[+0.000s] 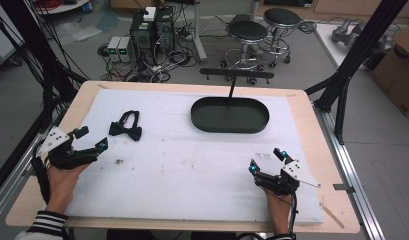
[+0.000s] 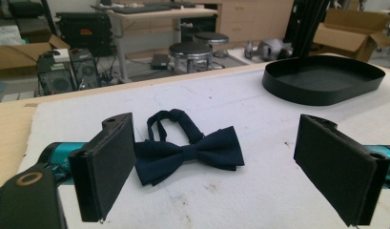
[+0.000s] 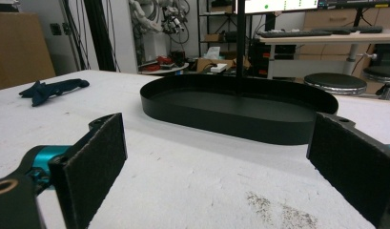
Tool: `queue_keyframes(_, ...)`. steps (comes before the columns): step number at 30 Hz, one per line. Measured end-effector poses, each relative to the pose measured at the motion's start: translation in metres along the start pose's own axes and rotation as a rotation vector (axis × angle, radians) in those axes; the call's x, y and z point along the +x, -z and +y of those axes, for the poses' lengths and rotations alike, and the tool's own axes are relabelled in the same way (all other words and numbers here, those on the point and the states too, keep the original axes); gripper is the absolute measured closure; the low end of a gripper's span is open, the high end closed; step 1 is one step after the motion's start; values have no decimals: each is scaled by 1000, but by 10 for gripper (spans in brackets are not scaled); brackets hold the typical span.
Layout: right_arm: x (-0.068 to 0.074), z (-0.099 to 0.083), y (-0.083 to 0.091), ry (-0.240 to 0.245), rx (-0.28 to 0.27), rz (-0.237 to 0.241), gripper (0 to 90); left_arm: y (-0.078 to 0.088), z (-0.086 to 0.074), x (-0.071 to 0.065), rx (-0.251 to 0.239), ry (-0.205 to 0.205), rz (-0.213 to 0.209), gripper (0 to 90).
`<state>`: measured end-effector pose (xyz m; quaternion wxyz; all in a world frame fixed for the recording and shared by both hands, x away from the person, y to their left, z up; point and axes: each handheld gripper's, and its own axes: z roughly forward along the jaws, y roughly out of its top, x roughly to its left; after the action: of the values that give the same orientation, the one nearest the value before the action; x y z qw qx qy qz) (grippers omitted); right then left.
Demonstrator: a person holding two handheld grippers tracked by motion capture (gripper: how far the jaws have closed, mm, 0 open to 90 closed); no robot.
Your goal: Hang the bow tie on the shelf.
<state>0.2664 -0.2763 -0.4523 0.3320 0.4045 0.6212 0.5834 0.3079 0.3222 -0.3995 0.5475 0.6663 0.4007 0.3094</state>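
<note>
High view: we hold the left gripper (image 1: 92,139) at the left edge of the white mat (image 1: 192,165), its jaws spread and empty, pointing toward the bow tie (image 1: 126,130). The bow tie lies flat on the mat just beyond the jaw tips, apart from them, in the left rear part of the tabletop (image 1: 302,97). Its strap loops away behind the bow.

Left gripper view: the bow tie (image 2: 190,152) sits between the lines of the two pads — nearer the left pad (image 2: 109,167), whose edge overlaps the tie's left wing in the picture; we cannot tell whether they touch. The right pad (image 2: 333,167) stands well apart from the tie. The fabric is dark navy, with the knot centred and the strap (image 2: 171,121) curled behind it.

The right gripper (image 1: 266,161) rests at the right front of the mat, jaws likewise spread and holding nothing. It is well apart from the bow tie.

A black oval tray (image 1: 230,125) stands at the rear centre of the mat, with a thin black post (image 1: 232,89) rising at its far rim. Right gripper view: the tray (image 3: 240,117) lies ahead between the open jaws, and the bow tie (image 3: 52,88) shows far off at the left. A dark smudge (image 3: 278,207) marks the mat near the right pad.
</note>
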Motion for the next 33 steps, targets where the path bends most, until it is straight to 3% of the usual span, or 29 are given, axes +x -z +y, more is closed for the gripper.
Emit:
queue_keyframes(5,0,0,0,0,0,0,52,-11,17,1,51,-25,1,146)
queue_keyframes(12,0,0,0,2,0,0,52,-26,32,6,114,-28,-3,147)
queue_keyframes(19,-1,0,0,2,-1,2,52,-40,41,13,166,-18,13,150)
queue_keyframes(33,0,0,0,-3,0,-2,52,-78,53,21,333,-39,26,153)
